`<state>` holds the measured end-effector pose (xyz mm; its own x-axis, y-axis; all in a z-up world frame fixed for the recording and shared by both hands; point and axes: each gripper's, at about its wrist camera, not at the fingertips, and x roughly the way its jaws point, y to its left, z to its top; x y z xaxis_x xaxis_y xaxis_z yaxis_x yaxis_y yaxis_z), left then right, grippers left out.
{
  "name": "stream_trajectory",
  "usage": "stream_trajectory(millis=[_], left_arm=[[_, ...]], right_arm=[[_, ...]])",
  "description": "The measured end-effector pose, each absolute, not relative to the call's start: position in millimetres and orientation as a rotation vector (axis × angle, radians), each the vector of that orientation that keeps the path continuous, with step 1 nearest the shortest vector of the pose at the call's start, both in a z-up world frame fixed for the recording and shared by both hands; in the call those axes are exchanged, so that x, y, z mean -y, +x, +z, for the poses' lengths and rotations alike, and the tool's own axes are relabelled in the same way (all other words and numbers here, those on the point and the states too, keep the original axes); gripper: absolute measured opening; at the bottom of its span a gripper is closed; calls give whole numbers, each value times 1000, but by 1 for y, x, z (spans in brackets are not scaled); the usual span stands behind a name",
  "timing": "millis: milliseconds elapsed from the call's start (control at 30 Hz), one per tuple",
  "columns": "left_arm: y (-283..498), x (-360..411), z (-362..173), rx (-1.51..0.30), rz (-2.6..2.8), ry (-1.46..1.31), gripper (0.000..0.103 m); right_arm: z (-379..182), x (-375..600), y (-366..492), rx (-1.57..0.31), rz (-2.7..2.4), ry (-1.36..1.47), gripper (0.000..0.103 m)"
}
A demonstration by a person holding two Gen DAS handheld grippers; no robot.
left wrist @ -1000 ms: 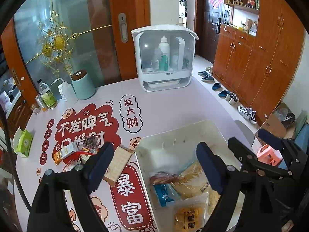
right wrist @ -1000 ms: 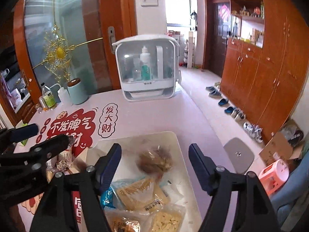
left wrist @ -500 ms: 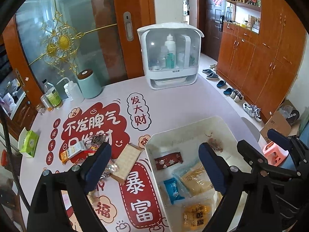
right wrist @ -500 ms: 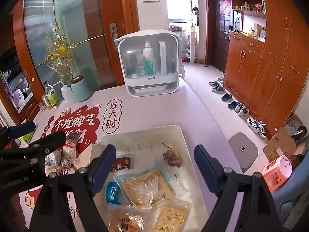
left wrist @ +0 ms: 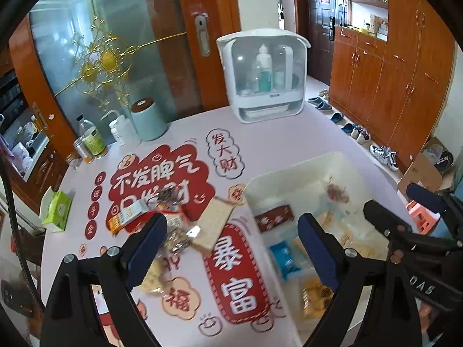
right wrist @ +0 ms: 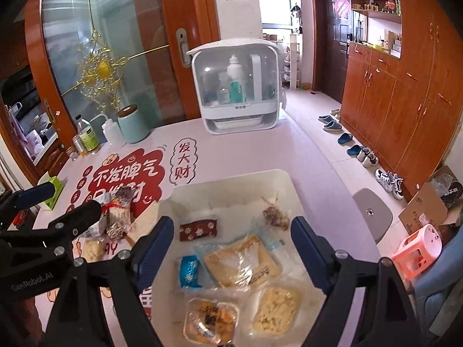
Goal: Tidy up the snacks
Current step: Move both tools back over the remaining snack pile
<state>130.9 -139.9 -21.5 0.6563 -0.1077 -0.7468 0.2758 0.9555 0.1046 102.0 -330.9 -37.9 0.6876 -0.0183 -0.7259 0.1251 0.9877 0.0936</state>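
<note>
A white bin (right wrist: 231,179) (left wrist: 295,162) sits on the table and holds several snack packs: a dark red pack (right wrist: 198,228), a blue pack (right wrist: 189,270), a tan pack (right wrist: 241,261), a small brown snack (right wrist: 275,217). Loose snacks (left wrist: 162,211) (right wrist: 115,217) and a flat beige pack (left wrist: 212,224) lie left of the bin. My left gripper (left wrist: 231,248) is open and empty, above the table between the loose snacks and the bin. My right gripper (right wrist: 231,251) is open and empty above the bin.
A white cabinet with bottles (left wrist: 263,75) stands at the table's far side. A teal canister (left wrist: 147,118), bottles (left wrist: 92,141) and a green tissue pack (left wrist: 56,209) line the left edge. A grey stool (right wrist: 373,217) and pink stool (right wrist: 416,248) stand on the floor at right.
A brown snack dropped from the right gripper into the bin. Both grippers rose and pulled back; the left one shifted left toward the loose snacks.
</note>
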Motion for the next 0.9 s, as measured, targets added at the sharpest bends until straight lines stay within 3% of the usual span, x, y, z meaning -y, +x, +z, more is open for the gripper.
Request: stream_trajectory(millis=[667,900], left_arm=[[145,-51,1,-808,-92,355,95],[183,-70,-33,-897,-268,416,97]], right_arm=[[-28,195,115,-850,69,79,84],[-32,142,140,-851,84,63,84]])
